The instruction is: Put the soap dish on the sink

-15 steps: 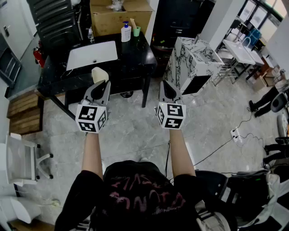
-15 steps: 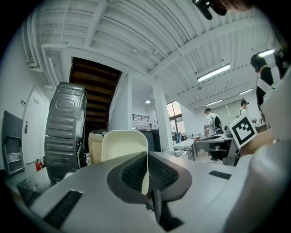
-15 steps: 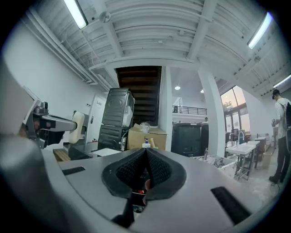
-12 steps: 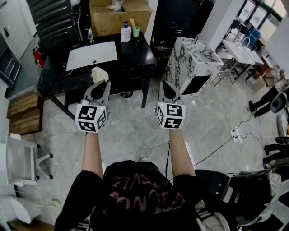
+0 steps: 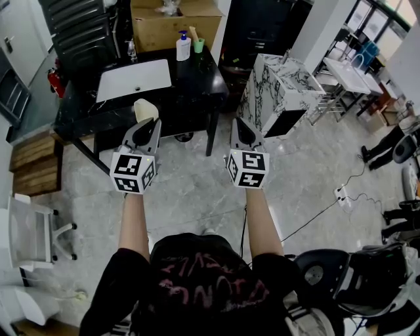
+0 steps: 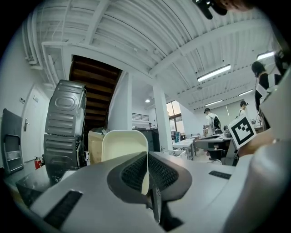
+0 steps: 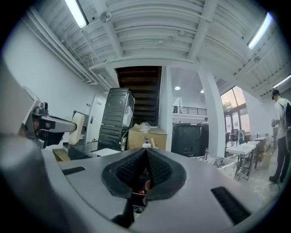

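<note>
A cream soap dish (image 5: 145,109) stands on edge between the jaws of my left gripper (image 5: 152,122), which is shut on it. In the left gripper view the soap dish (image 6: 123,143) rises above the closed fingertips of that gripper (image 6: 146,157). It hangs over the floor just in front of the black table (image 5: 197,79) that carries the white sink (image 5: 134,80). My right gripper (image 5: 237,122) is level with the left, beside it, and shut with nothing in it (image 7: 146,152). The right gripper view also catches the soap dish (image 7: 78,128) at its left.
On the table's far edge stand a soap bottle (image 5: 183,47) and a green cup (image 5: 199,45), with a cardboard box (image 5: 176,20) behind. A marble-patterned cabinet (image 5: 279,92) is to the right of the table. Wooden steps (image 5: 33,164) and a white chair (image 5: 29,230) are at the left.
Both grippers and the soap dish hold the same place. Only dark equipment at the lower right of the head view has shifted.
</note>
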Available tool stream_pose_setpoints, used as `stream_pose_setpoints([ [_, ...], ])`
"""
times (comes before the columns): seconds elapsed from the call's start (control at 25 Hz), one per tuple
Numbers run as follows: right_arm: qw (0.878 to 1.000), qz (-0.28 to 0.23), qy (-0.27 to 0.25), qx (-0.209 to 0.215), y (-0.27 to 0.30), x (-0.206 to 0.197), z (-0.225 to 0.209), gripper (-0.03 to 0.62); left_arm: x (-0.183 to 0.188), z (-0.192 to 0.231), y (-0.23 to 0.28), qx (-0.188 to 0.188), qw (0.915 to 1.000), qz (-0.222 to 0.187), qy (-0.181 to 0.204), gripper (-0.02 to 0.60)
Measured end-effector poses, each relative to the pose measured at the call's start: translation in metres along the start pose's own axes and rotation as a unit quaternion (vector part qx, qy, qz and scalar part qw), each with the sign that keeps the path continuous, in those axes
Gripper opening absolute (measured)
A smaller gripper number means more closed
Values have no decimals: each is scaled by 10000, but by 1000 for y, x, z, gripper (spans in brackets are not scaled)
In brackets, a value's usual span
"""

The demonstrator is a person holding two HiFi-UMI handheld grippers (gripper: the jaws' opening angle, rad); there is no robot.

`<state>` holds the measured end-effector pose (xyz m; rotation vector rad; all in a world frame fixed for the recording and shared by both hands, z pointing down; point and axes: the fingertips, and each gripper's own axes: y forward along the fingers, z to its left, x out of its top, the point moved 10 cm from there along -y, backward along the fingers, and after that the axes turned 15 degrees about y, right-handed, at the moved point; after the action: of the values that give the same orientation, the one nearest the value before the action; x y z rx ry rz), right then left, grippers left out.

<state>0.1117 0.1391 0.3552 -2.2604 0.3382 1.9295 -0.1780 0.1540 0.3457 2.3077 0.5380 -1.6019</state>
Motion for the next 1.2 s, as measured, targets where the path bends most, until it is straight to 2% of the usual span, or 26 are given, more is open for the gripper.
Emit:
stream_pose_setpoints([
  [0.56, 10000, 2, -33, 31, 4, -6, 22, 14, -14, 12, -10, -96, 9999, 32, -70, 21],
  [1.2, 9999, 95, -14, 40, 89, -14, 5, 14, -40, 48, 64, -216, 9996, 179, -56, 21],
])
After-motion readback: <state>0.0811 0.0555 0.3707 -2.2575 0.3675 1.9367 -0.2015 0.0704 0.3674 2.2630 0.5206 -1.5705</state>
